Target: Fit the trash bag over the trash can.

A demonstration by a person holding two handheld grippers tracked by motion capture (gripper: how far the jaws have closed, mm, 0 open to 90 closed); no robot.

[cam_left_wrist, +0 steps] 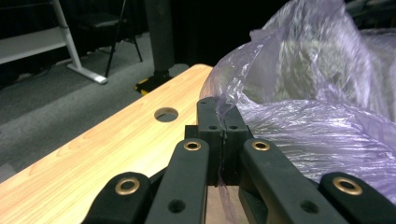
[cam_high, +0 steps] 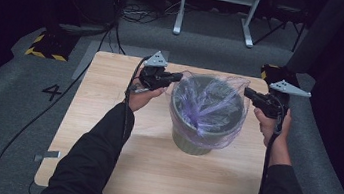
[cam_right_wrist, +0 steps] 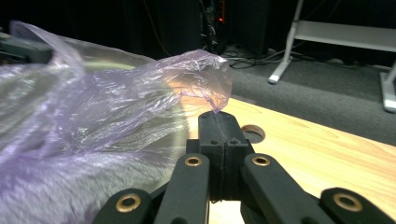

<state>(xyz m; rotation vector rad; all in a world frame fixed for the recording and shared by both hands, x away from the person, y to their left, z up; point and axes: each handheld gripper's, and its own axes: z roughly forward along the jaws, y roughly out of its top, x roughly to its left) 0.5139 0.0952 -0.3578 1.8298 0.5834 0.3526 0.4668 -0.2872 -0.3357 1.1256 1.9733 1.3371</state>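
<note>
A thin purple plastic bag (cam_high: 208, 104) lines a green round bin (cam_high: 192, 144) standing mid-table. My left gripper (cam_high: 178, 76) is shut on the bag's left rim, and in the left gripper view the film (cam_left_wrist: 299, 93) is pinched between the closed jaws of that gripper (cam_left_wrist: 223, 108). My right gripper (cam_high: 247, 92) is shut on the bag's right rim; the right gripper view shows the film (cam_right_wrist: 140, 98) rising out of its closed jaws (cam_right_wrist: 218, 119). The bag's mouth is stretched wide over the bin's top between both grippers.
The wooden table (cam_high: 104, 133) has round holes near its far edge (cam_left_wrist: 166, 114) (cam_right_wrist: 252, 132). Grey carpet surrounds it, with cables and a yellow-black block (cam_high: 48, 45) at left and white desk legs (cam_high: 216, 12) behind.
</note>
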